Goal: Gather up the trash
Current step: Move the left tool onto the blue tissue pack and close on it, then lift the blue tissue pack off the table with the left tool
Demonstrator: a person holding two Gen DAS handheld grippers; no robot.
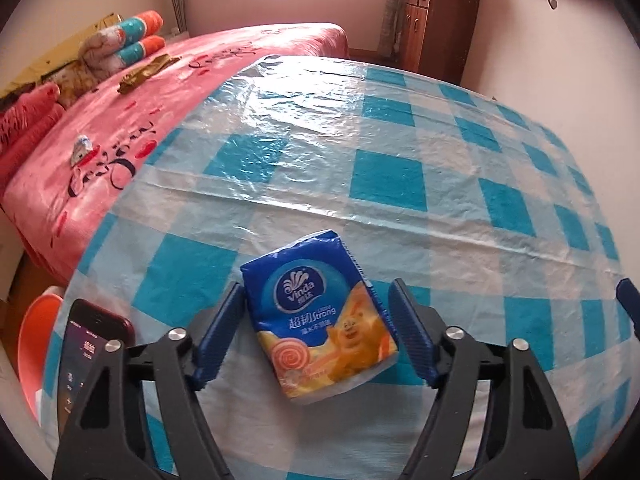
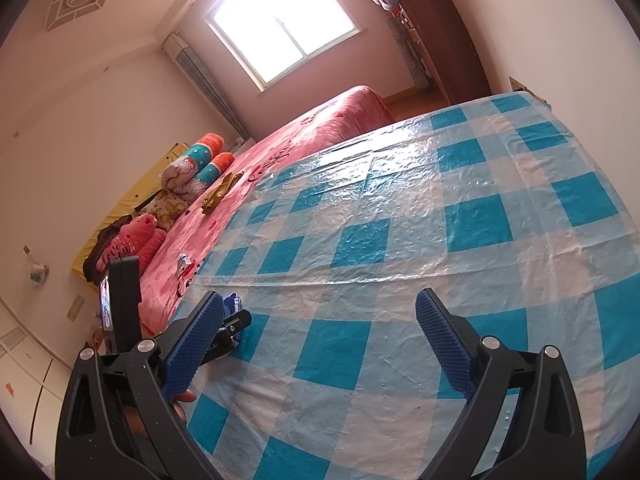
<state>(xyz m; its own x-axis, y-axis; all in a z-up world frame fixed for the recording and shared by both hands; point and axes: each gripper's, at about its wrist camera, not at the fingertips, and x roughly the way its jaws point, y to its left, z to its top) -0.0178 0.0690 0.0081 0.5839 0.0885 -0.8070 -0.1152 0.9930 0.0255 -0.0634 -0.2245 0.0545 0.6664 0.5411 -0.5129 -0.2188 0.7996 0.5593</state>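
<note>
Left wrist view: the left gripper (image 1: 316, 320) hangs tilted down over a table (image 1: 400, 184) draped in a blue-and-white checked plastic cloth, its two blue ribbed pads straddling a small tissue pack (image 1: 320, 316) in glossy blue and orange wrap. The pack lies flat on the cloth near the table's front edge, turned slightly askew between the pads. The left pad sits right at the pack's upper corner; the right pad stands a little apart from its other side, so the claw reads as released, bracketing the pack but not yet squeezing it. The pack looks light and soft, its film wrapper slick and a little crumpled at the top; a pinch across the two long sides, around the middle, seems the surest hold, since the filling should give and let the ribbed pads bite. A phone (image 1: 86, 344) with a lit screen lies at the table's left edge, beside an orange stool (image 1: 34, 344) below. A pink bed (image 1: 160, 92) runs along the far side. No bin or bag is visible here.

Right wrist view: the right gripper (image 2: 320, 340) hovers over bare checked cloth with its jaws spread wide and nothing between them. Behind its left pad the other gripper's black tip and a sliver of the blue pack show. No container for rubbish appears in this view either.
</note>
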